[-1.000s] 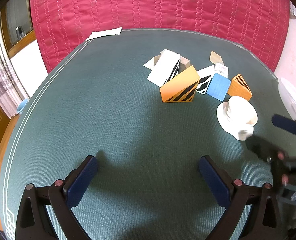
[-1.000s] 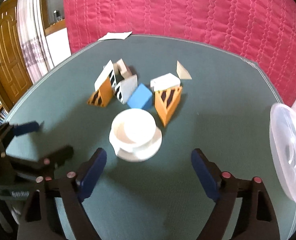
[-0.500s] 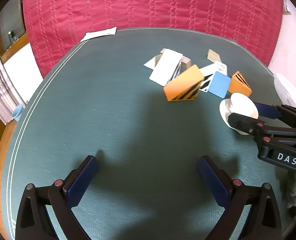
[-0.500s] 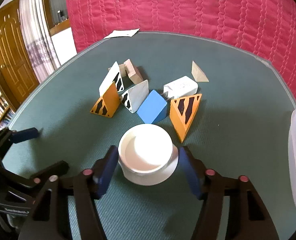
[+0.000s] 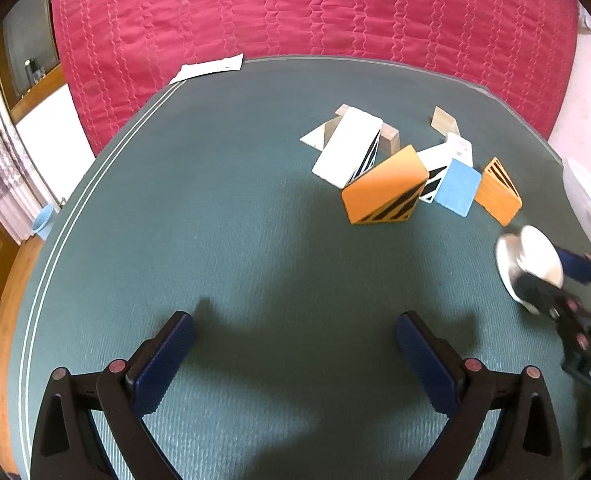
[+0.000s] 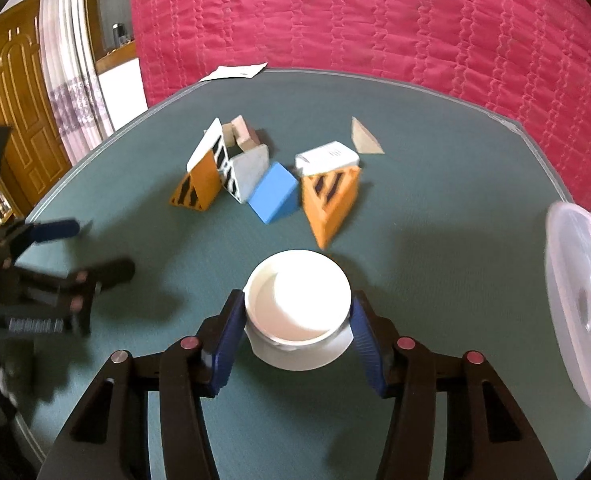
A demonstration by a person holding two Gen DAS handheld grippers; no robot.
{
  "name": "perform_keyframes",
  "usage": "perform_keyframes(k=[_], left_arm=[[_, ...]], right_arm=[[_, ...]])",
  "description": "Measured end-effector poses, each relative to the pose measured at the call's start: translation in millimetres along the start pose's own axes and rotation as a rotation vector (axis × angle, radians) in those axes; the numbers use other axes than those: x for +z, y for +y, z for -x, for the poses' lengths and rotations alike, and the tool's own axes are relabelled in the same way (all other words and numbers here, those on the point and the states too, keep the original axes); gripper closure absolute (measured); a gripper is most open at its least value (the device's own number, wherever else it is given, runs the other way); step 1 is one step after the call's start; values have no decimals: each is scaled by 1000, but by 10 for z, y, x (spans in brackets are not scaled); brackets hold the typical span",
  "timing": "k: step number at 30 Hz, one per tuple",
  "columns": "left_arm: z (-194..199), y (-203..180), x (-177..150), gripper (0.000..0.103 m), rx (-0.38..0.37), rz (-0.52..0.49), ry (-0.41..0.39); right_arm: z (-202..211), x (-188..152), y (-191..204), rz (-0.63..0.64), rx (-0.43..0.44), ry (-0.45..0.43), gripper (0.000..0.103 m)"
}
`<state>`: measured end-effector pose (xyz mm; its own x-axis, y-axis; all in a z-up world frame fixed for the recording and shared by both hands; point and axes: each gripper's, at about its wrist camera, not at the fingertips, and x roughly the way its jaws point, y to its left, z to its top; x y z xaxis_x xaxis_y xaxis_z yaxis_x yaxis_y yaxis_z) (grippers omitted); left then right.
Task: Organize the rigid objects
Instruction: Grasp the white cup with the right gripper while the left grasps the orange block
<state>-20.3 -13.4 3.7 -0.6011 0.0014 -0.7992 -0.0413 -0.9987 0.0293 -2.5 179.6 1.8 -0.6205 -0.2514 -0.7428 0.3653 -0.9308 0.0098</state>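
The right gripper (image 6: 297, 320) has just been closing, and its blue pads now press both sides of the white cup (image 6: 298, 294), which sits on the green table (image 6: 435, 240) at six o'clock from the scattered blocks (image 6: 275, 196). The left gripper (image 5: 293, 354) hangs wide open, holding nothing.

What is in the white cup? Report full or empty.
Empty. The right wrist view looks straight down into the white cup: only its bare white inside shows. The right gripper has just closed on its sides.
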Motion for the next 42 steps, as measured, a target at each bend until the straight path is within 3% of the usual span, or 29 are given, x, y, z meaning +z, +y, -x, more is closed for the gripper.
perform_keyframes(k=[11,19,26,29,31,42], left_arm=[[-59,-223,290,1,87,-104,-101],[-272,-267,518,3,63,-132,-89],[-338,-370,568,30,5,-147,-74],[-329,-387,567,46,-40,-139,-74],[-315,-421,557,64,-64,-143,-77],[-108,-376,389,68,-54,-84,-110]], right_arm=[[179,-218,-230,-26,5,-8,49],[175,-212,-237,-26,7,-8,49],[178,-212,-237,-26,8,-8,49],[179,-211,-238,-27,9,-8,49],[179,-211,-239,-28,9,-8,50],[202,-195,-291,-64,7,-25,50]])
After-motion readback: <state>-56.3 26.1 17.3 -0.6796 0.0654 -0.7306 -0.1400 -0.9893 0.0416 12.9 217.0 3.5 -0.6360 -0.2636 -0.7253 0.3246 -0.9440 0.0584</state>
